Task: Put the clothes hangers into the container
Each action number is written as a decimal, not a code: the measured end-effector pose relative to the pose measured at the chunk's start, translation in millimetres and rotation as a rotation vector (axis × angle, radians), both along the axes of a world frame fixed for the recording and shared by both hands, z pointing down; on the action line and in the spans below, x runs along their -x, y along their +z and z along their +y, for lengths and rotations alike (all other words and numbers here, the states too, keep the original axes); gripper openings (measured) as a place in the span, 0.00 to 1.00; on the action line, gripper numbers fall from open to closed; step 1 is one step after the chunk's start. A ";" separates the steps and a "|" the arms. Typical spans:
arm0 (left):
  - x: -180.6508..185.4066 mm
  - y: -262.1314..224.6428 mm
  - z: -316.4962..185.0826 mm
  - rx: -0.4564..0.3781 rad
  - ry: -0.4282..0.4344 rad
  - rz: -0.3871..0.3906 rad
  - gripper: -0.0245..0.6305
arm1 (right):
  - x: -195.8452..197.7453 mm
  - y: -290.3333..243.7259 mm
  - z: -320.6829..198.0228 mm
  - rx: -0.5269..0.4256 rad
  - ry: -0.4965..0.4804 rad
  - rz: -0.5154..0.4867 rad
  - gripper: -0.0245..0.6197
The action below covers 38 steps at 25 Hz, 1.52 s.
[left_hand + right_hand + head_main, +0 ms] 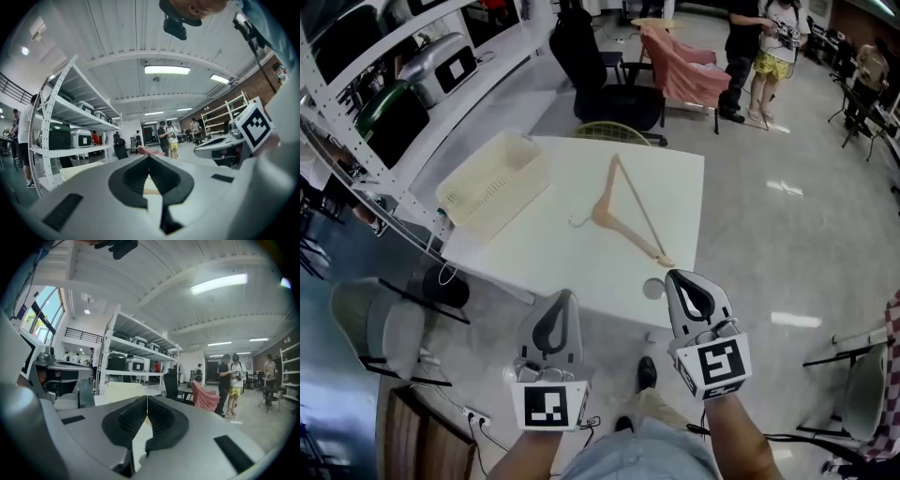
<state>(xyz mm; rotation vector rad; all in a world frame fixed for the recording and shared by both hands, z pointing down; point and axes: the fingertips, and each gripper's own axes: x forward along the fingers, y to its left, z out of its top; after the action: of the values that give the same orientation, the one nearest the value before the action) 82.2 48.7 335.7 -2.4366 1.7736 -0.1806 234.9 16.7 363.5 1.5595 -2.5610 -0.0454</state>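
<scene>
A wooden clothes hanger (pixel 623 211) lies flat in the middle of the white table (pixel 544 253), its hook toward the left. A cream plastic basket (pixel 492 178) sits at the table's left edge, with nothing showing inside it. My left gripper (pixel 565 296) hovers at the table's near edge, jaws shut and nothing between them. My right gripper (pixel 679 277) is also shut and holds nothing, its tip just short of the hanger's near end. In the left gripper view the jaws (pixel 149 157) meet at the tip; in the right gripper view they (pixel 147 398) meet too.
A metal shelving rack (pixel 384 103) with boxes runs along the left. Behind the table stand a black office chair (pixel 600 66) and a chair draped in pink cloth (pixel 684 70). People (pixel 755 52) stand at the back. A grey chair (pixel 389 328) stands at lower left.
</scene>
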 end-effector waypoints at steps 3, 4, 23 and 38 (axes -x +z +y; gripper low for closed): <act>-5.3 -1.6 -25.3 0.017 -0.014 -0.002 0.06 | -1.3 5.4 -27.9 0.021 -0.021 -0.009 0.06; -6.6 -2.6 -33.5 0.019 -0.019 -0.001 0.05 | -1.4 5.6 -36.9 0.025 -0.028 -0.011 0.06; -17.7 -37.0 -105.9 -0.068 -0.145 -0.104 0.06 | 0.0 -22.6 -141.1 -0.038 -0.168 -0.083 0.06; 5.6 -17.8 -168.3 -0.019 -0.117 -0.017 0.06 | 38.1 3.5 -190.6 0.026 -0.200 0.010 0.06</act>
<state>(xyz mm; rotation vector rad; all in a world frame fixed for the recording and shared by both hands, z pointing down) 76.6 -119.6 317.9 -2.3132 1.9027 -0.1938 196.8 -173.9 366.9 1.2857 -2.6887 -0.0415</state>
